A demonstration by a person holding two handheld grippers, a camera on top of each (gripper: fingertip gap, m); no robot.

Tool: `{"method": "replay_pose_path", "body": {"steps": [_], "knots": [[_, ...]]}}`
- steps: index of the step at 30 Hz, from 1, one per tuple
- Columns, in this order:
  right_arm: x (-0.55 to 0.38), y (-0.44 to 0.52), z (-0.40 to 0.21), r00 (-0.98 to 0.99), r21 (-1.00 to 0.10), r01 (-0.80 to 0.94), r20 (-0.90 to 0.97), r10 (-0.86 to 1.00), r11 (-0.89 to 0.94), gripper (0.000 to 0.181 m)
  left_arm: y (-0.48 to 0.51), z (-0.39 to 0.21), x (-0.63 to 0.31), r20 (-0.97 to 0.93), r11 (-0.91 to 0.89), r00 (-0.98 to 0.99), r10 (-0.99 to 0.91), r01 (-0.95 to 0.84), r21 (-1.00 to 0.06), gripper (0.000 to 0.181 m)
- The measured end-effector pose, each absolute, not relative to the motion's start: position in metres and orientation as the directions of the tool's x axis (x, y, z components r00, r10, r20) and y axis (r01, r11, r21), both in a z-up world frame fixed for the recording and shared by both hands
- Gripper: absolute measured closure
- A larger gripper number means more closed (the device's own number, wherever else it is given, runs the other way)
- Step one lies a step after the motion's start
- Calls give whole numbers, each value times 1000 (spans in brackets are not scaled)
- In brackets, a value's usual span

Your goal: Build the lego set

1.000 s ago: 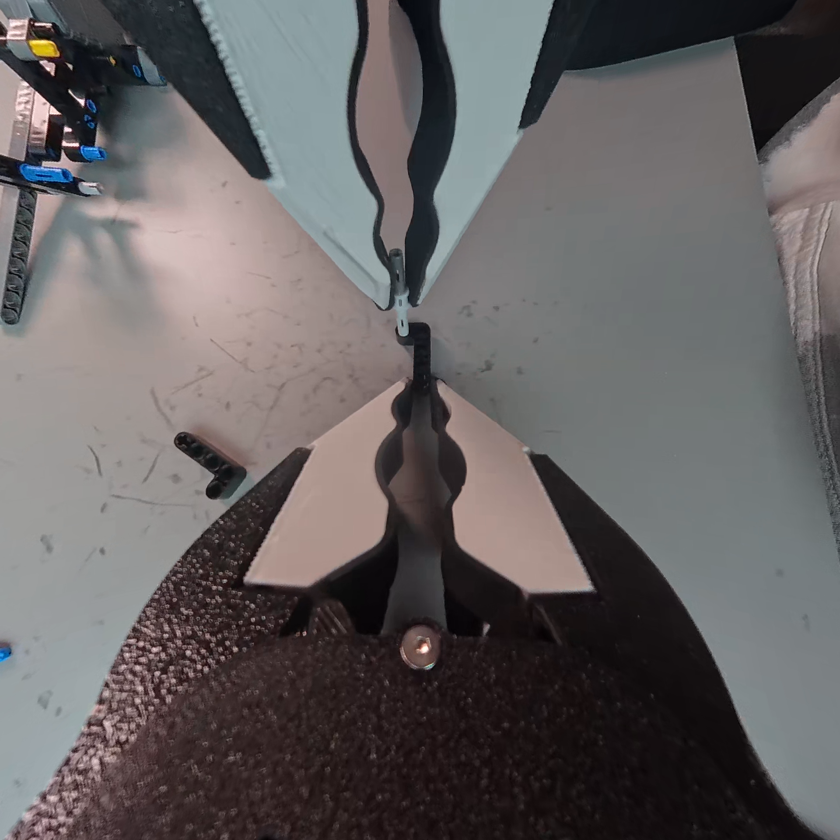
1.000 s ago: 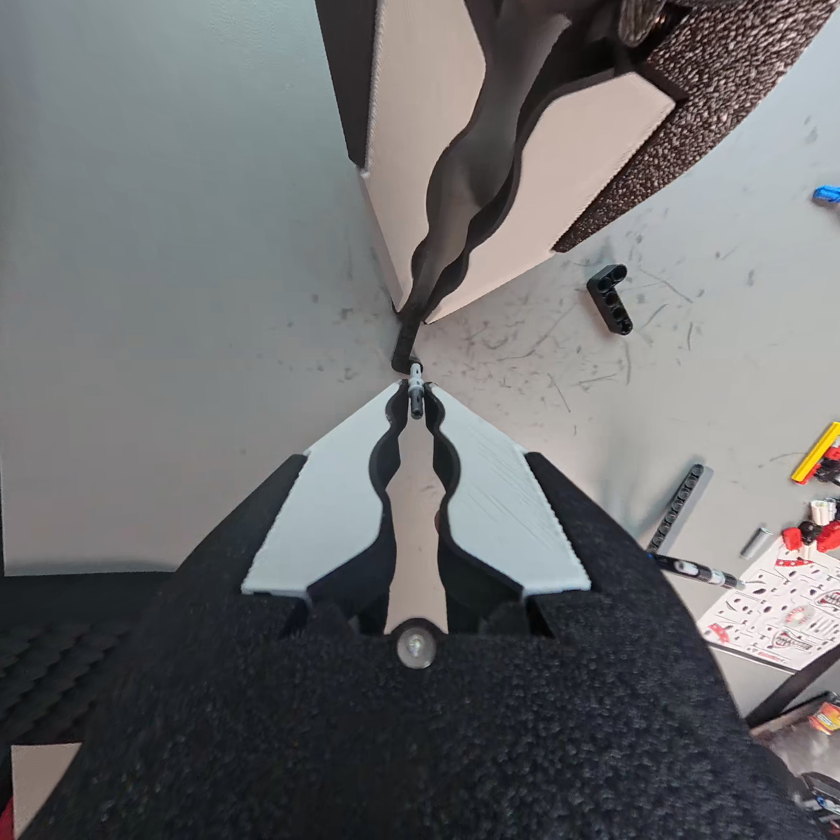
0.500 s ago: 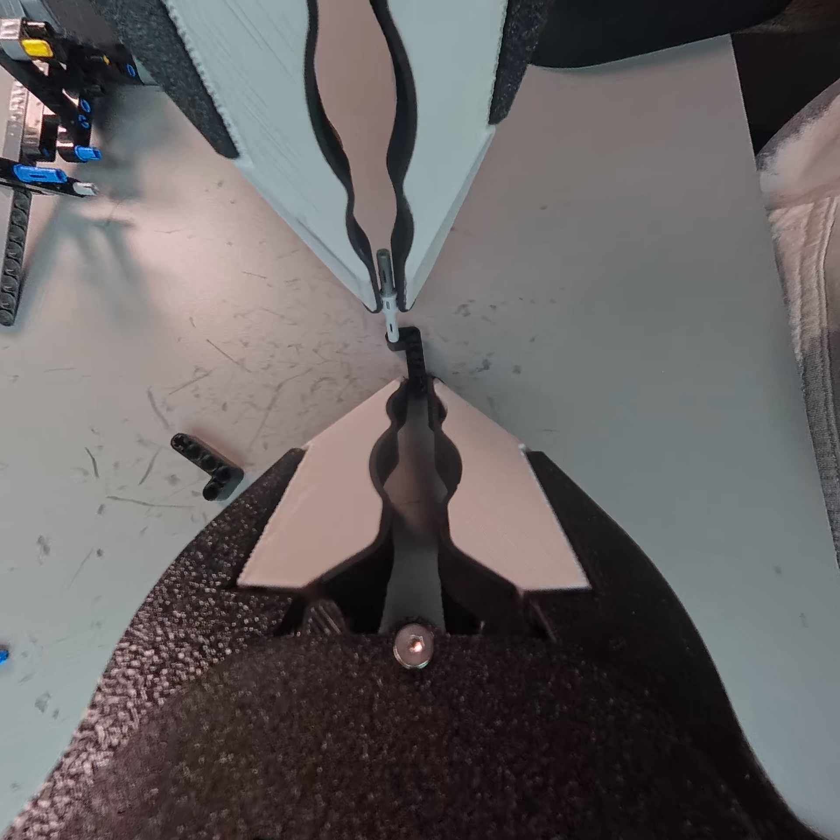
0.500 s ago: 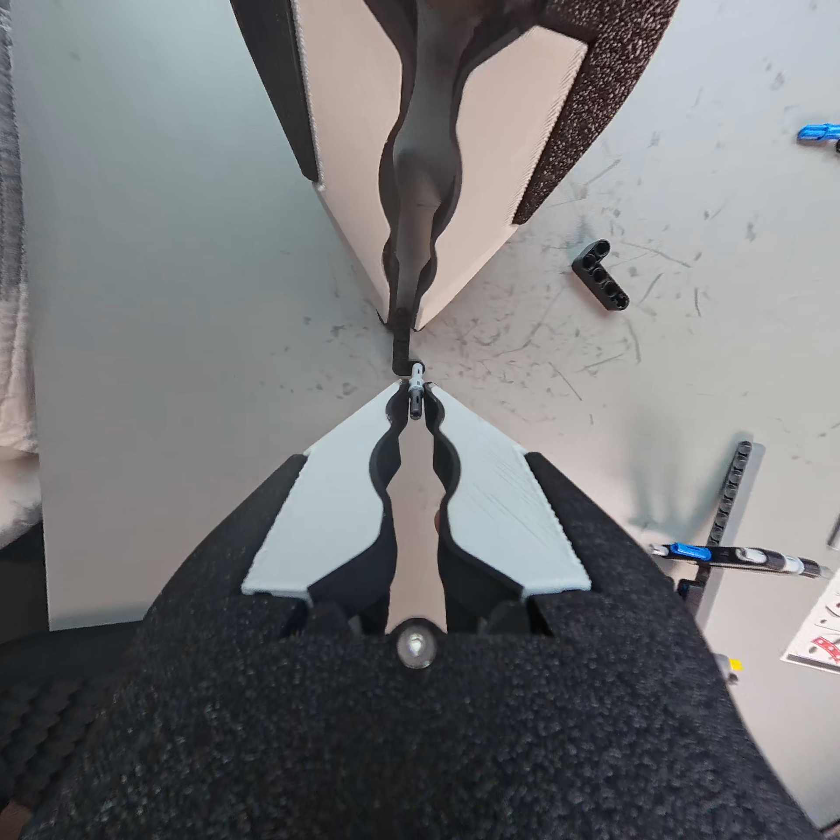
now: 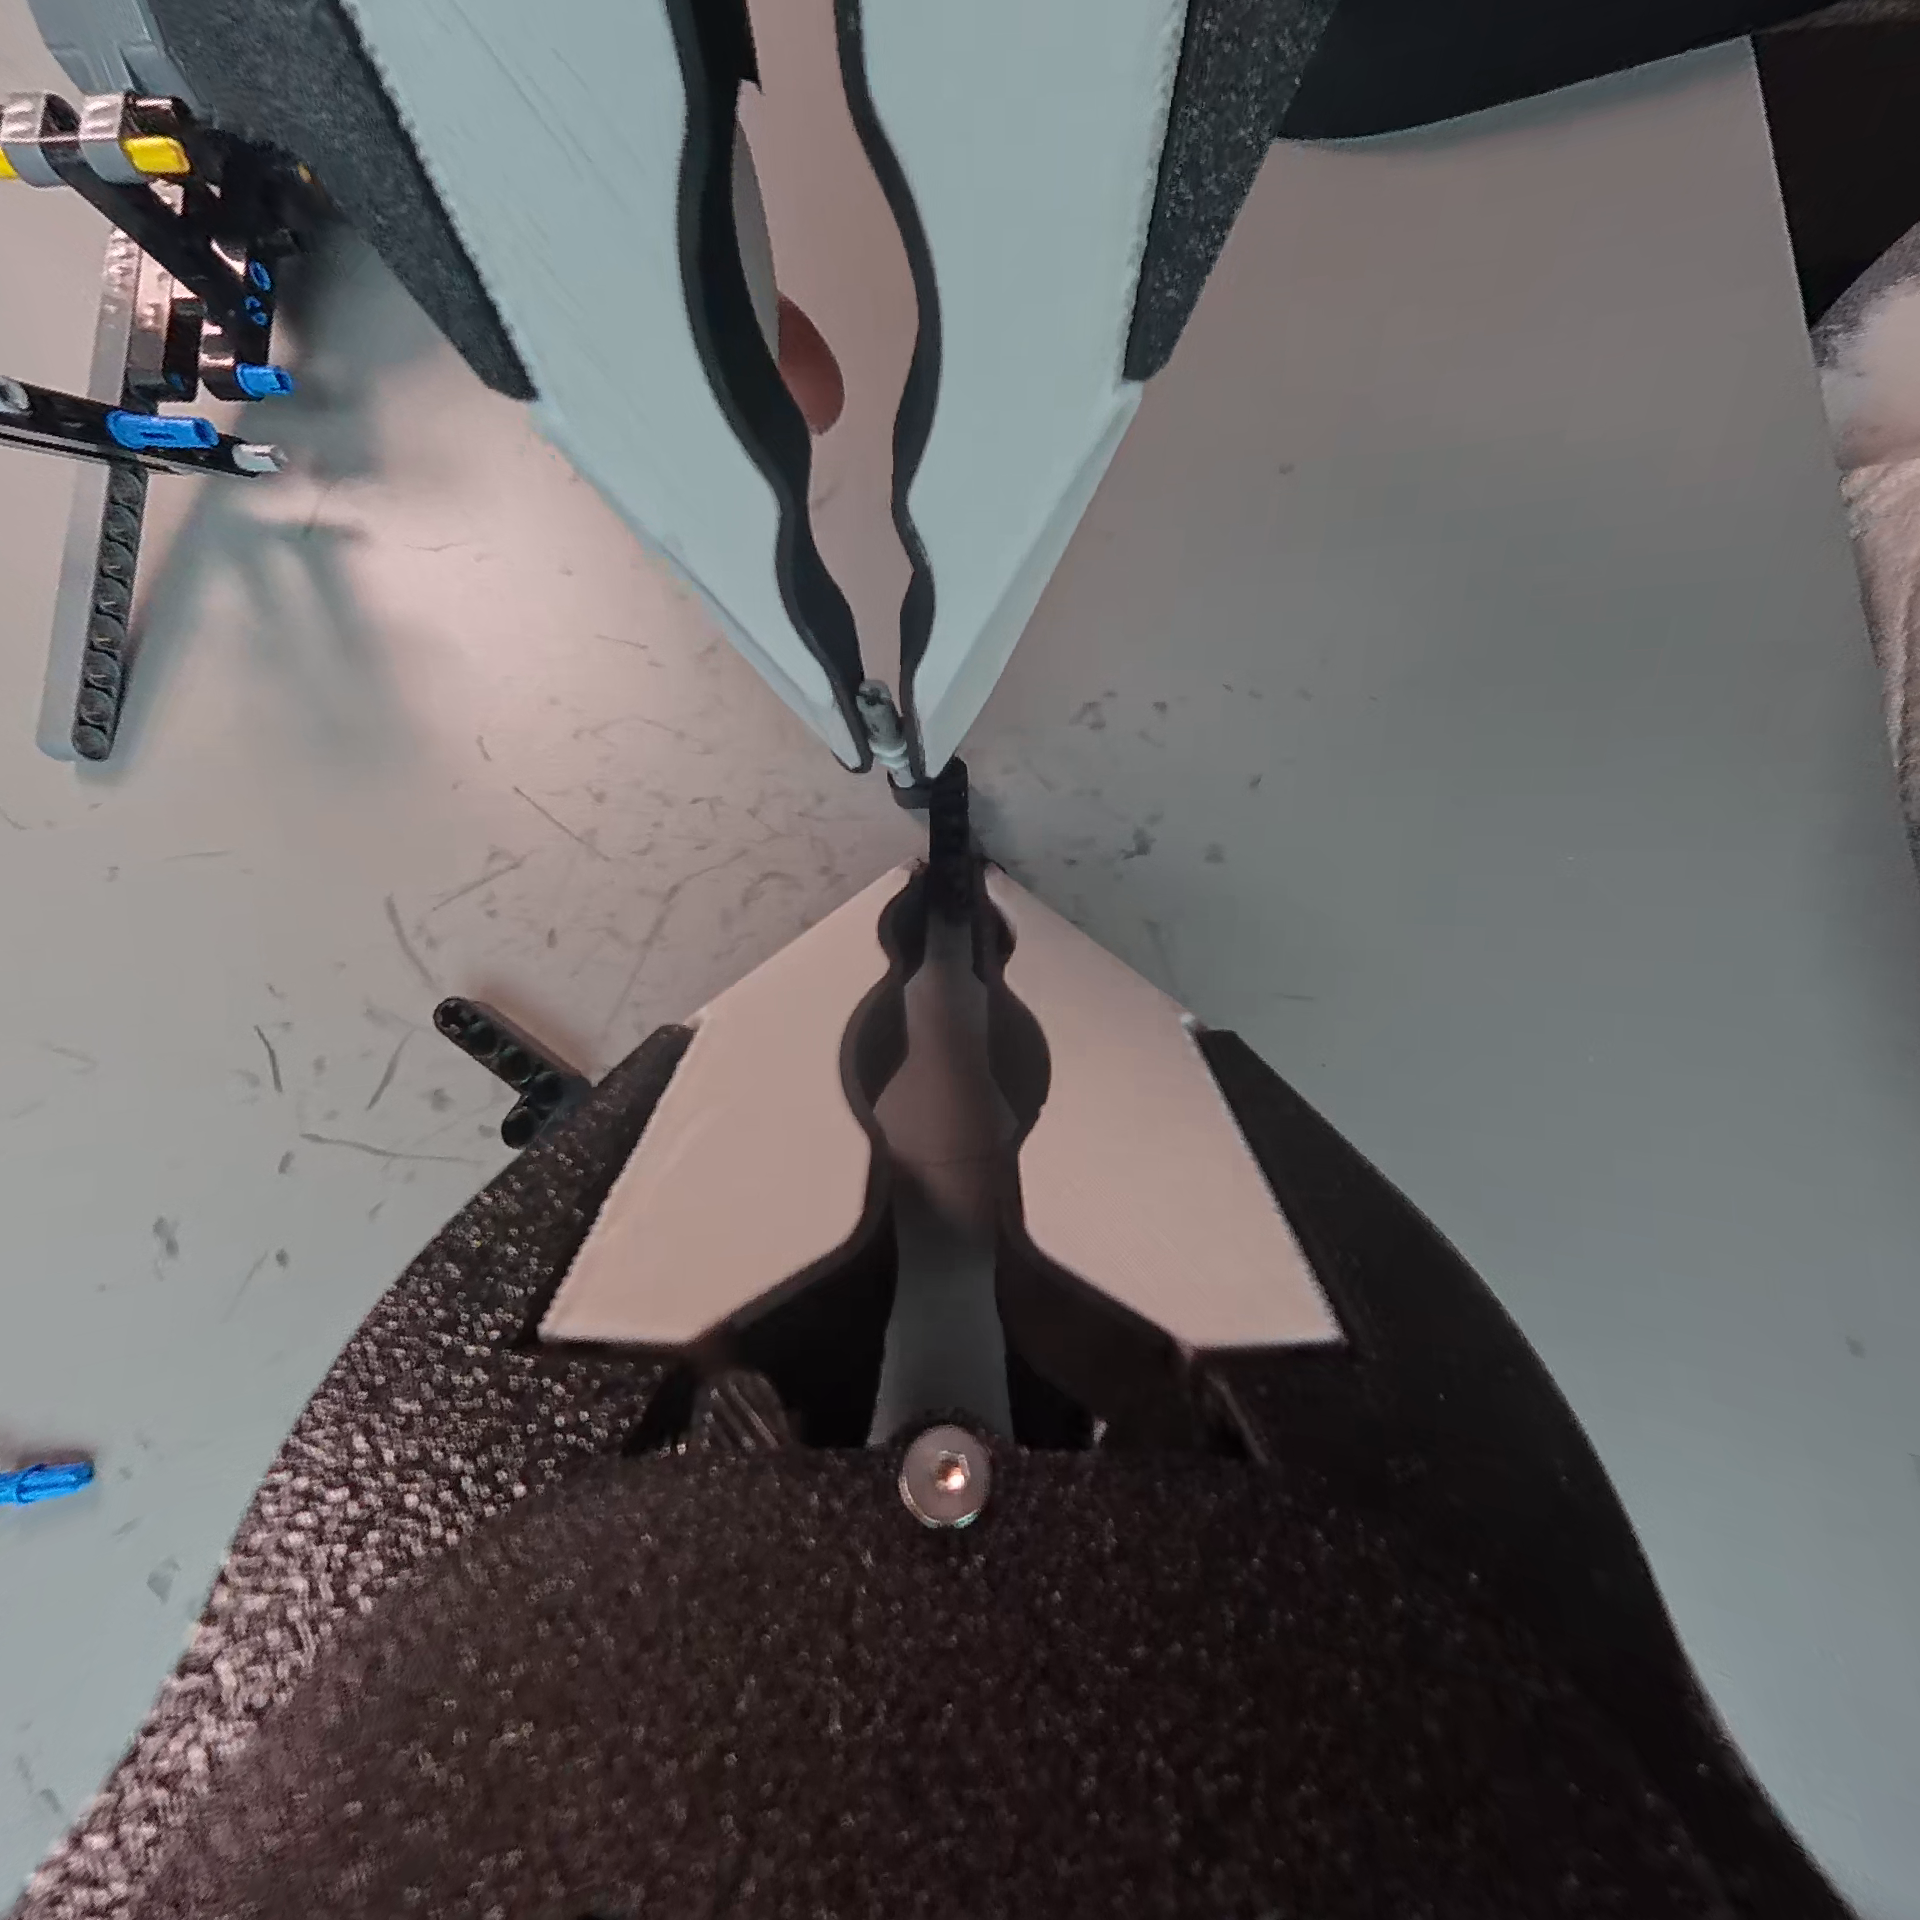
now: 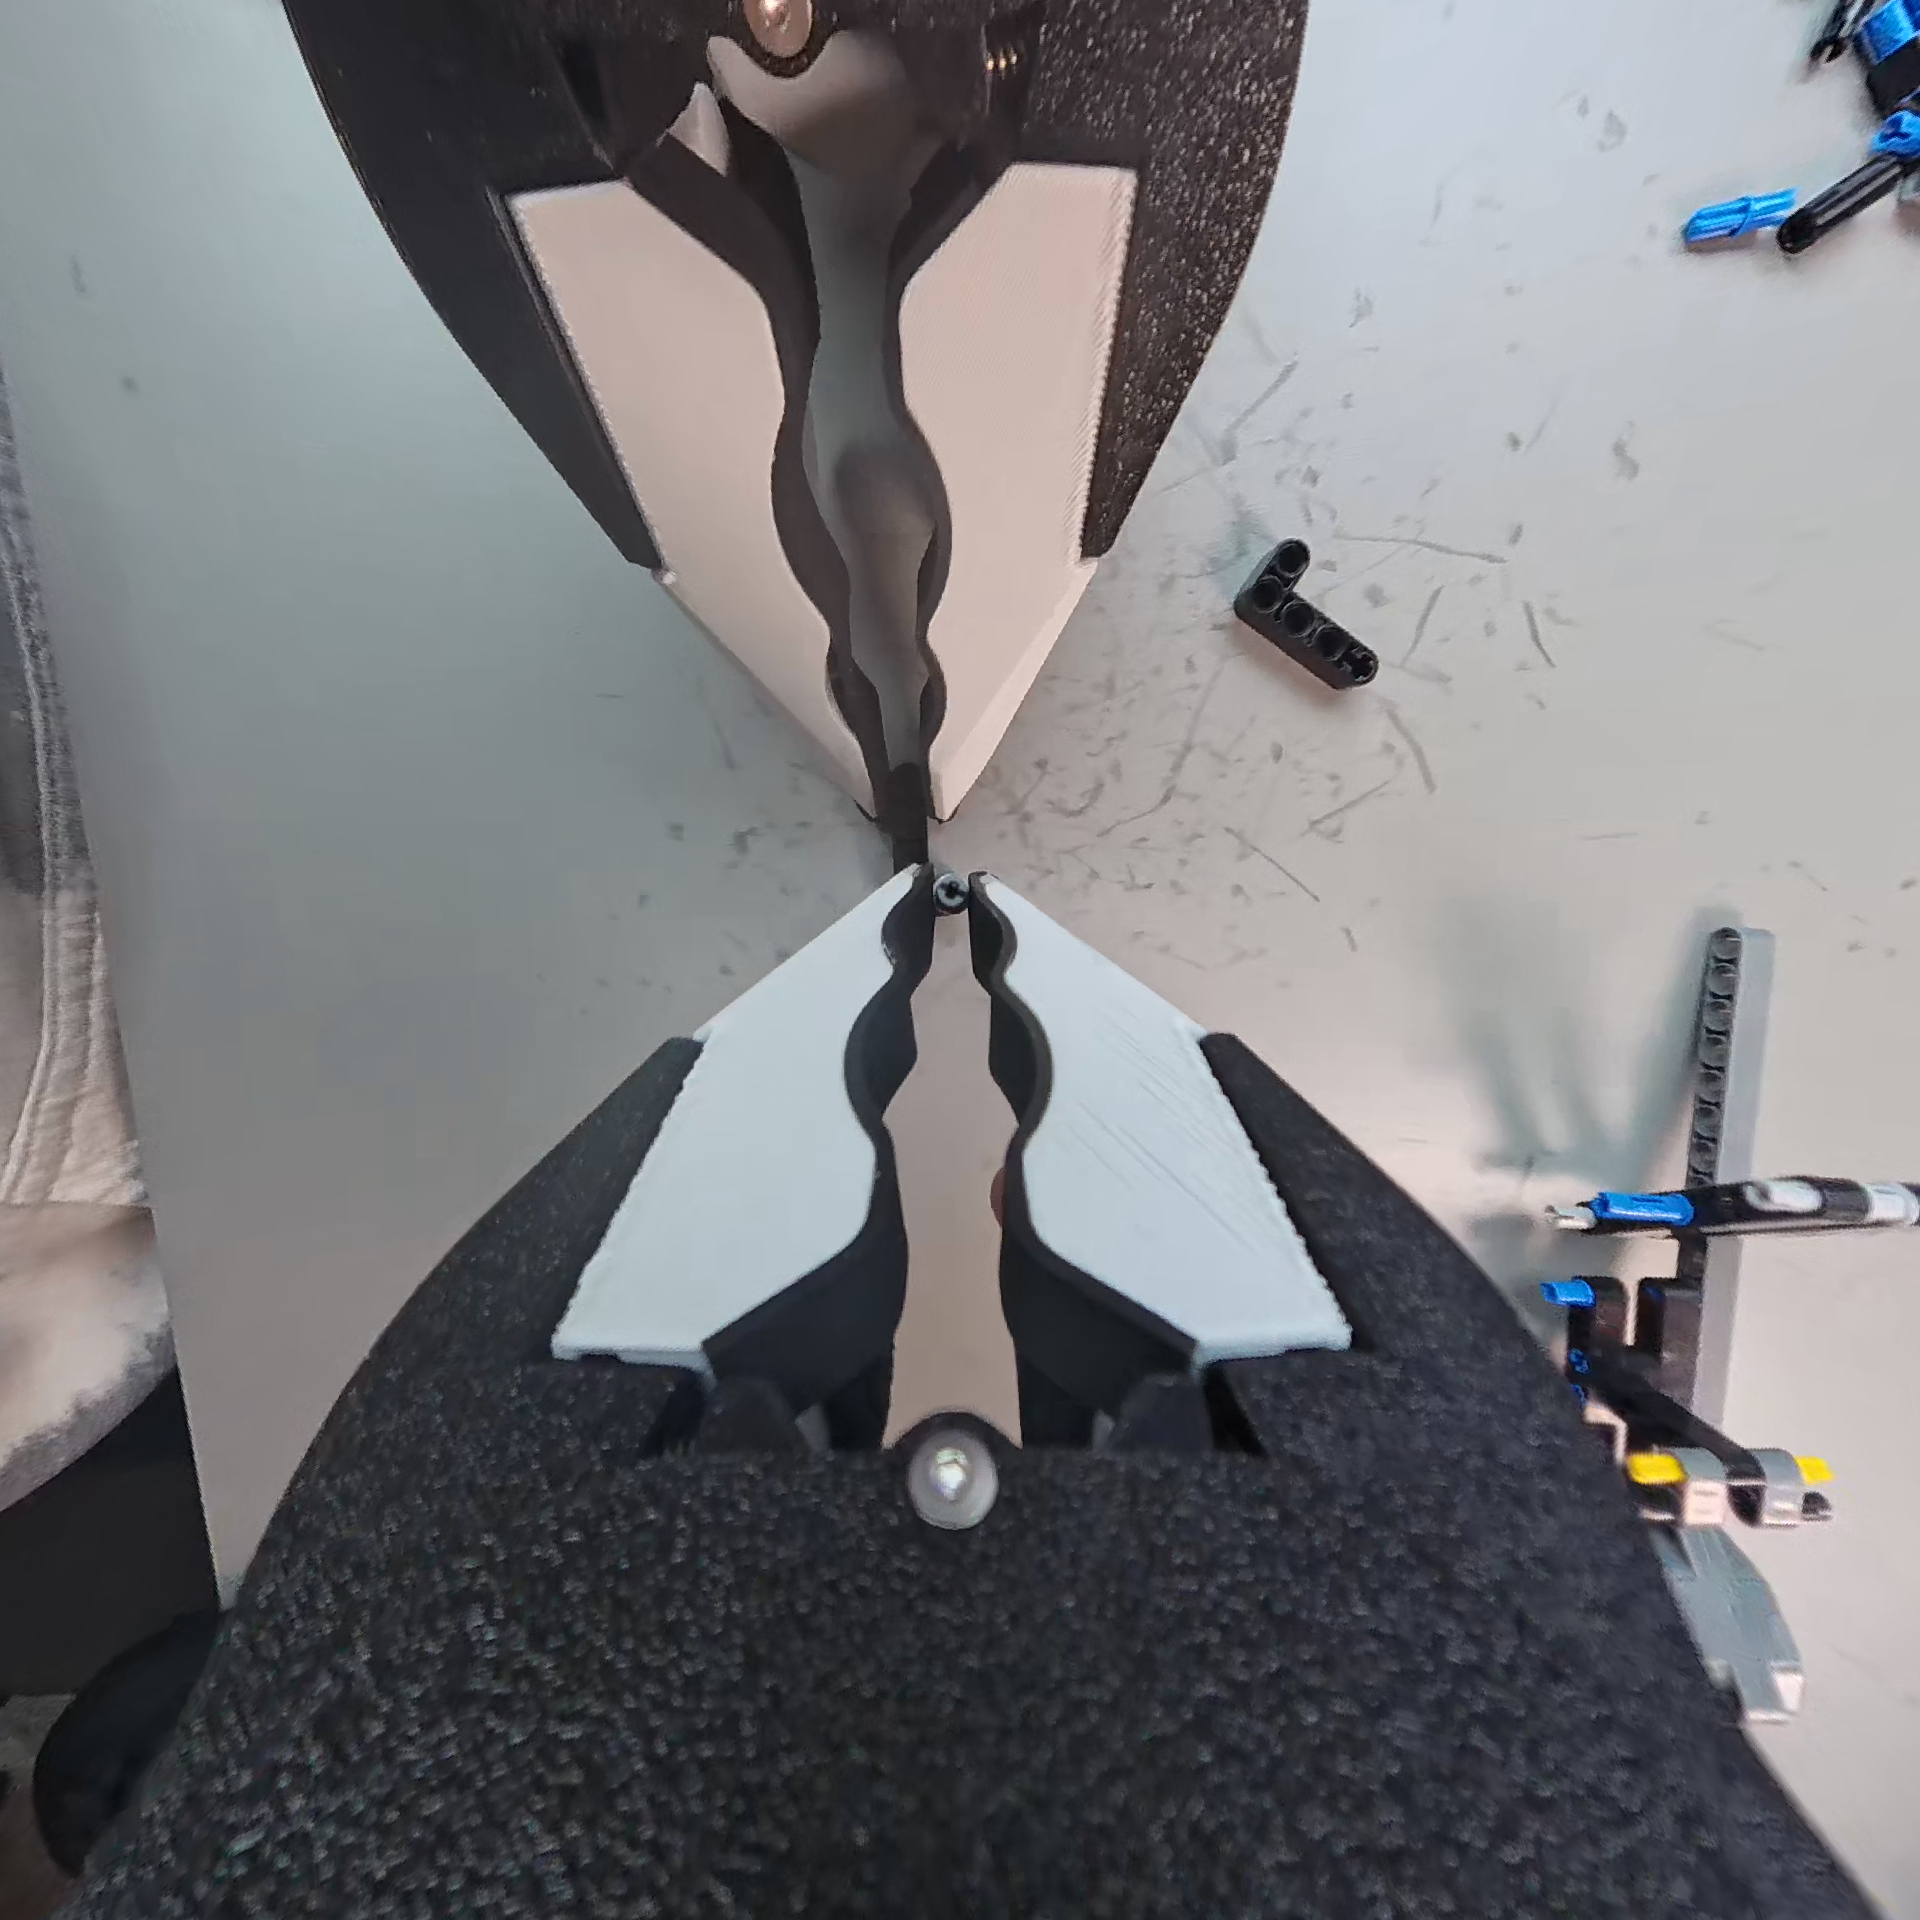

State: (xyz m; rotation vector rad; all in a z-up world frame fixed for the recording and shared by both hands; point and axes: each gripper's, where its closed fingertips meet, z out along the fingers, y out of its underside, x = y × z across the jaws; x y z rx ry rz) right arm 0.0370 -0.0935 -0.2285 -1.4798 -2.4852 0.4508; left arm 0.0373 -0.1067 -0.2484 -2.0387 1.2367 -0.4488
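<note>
My left gripper [image 5: 951, 868] is shut on a small black lego beam [image 5: 951, 821] that sticks out past its tips. My right gripper [image 6: 948, 891] is shut on a small grey pin [image 6: 948, 894], seen end-on here. In the left wrist view the pin [image 5: 883, 727] shows between the right gripper's pale blue fingers [image 5: 997, 436], and its tip meets the end of the black beam. In the right wrist view the left gripper [image 6: 902, 800] comes down from the top, tip to tip with mine, holding the beam [image 6: 906, 821].
A black L-shaped beam [image 6: 1304, 629] lies loose on the scratched grey table [image 6: 1455, 831]; it also shows in the left wrist view [image 5: 509, 1070]. A partly built black, grey, blue and yellow assembly [image 6: 1704, 1351] lies at the right. Blue pins [image 6: 1735, 218] lie at the far right. The tips of both grippers are at nearly the same place.
The right gripper has swung round so the pin now points straight at the beam's end and touches it. Both grippers stay shut on their parts.
</note>
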Motion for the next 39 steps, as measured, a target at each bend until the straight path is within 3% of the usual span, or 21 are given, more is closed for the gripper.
{"method": "replay_pose_path", "body": {"steps": [7,12,23,34,39], "knots": [[38,-94,-229,-447,-421,808,17,894,412,175,-107,-248,37,-58,-311,494,-868,-631,-711,171],[36,-93,-228,-368,-537,785,-1,930,310,176,-107,-248,37,-43,-320,495,-868,-623,-714,171],[39,-91,-227,-243,-639,759,-103,965,123,176,-106,-248,38,29,-410,558,-830,-572,-710,172],[41,-90,-226,-174,-718,684,10,985,128,176,-106,-248,39,47,-462,605,-795,-553,-693,171],[38,-89,-231,-182,-699,696,49,982,164,176,-107,-248,40,38,-464,611,-791,-558,-688,171]]}}
